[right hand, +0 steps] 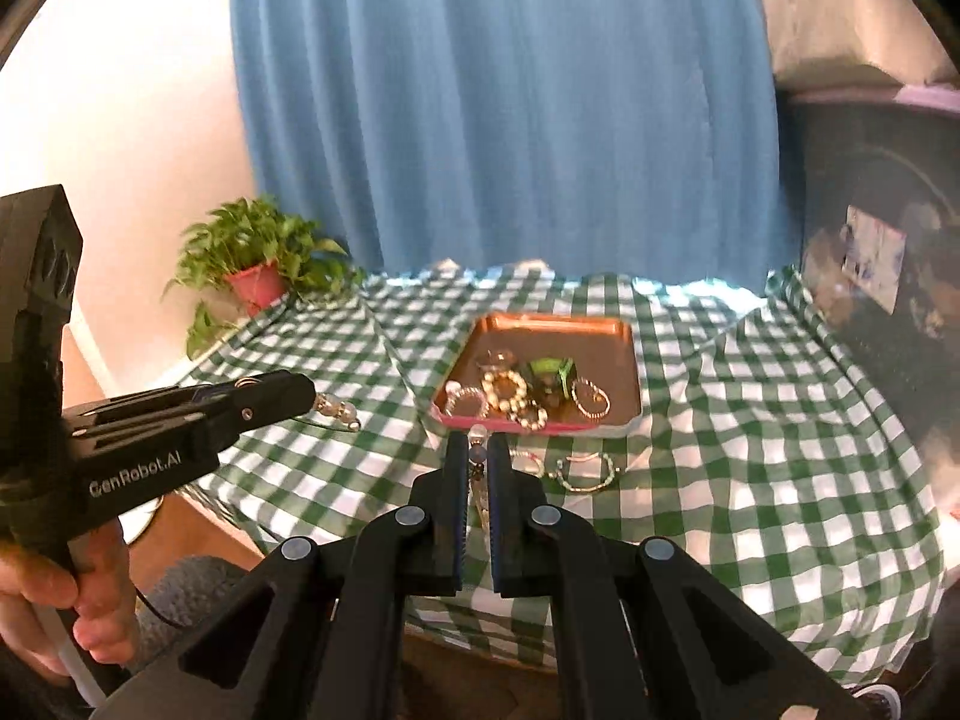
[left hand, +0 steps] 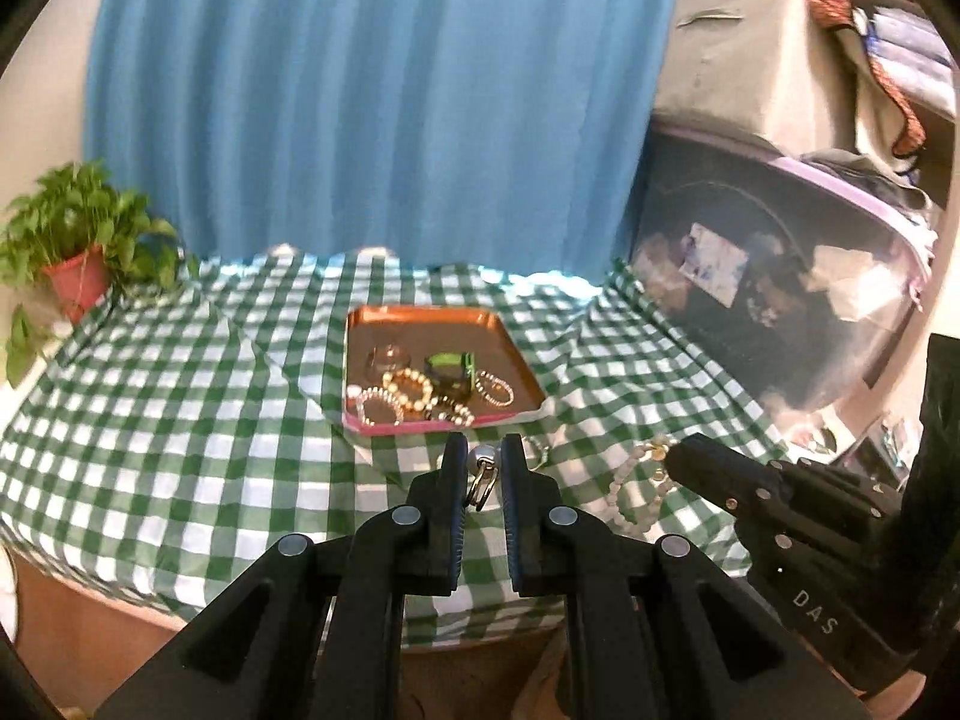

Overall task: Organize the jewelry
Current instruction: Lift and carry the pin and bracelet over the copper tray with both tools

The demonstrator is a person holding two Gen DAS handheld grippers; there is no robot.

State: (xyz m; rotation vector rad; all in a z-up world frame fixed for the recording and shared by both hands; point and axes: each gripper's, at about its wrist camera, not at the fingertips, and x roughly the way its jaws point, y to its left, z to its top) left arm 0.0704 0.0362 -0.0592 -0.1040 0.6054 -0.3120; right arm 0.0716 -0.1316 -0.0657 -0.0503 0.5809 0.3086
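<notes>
- Left gripper (left hand: 483,457): jaws clamped on small silver keyring-style trinket (left hand: 482,471), above the table's near edge.
- Right gripper (right hand: 477,450): jaws pinched on pale beaded bracelet (left hand: 637,489), dangling.
- Risk: both grips are thin; a swing could drop either piece short of copper rectangular tray (left hand: 504,330).
- Tray crowded with bead bracelets (left hand: 408,391) and green ring box (left hand: 450,367).
- Loose bangle (right hand: 585,473) lies on green checked cloth (left hand: 180,420) before the tray; potted plant (left hand: 78,252) well apart.

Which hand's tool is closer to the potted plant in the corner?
Left. The left tool hovers on the plant's side of the table, short of it; the right tool sits farther over, before the tray.
</notes>
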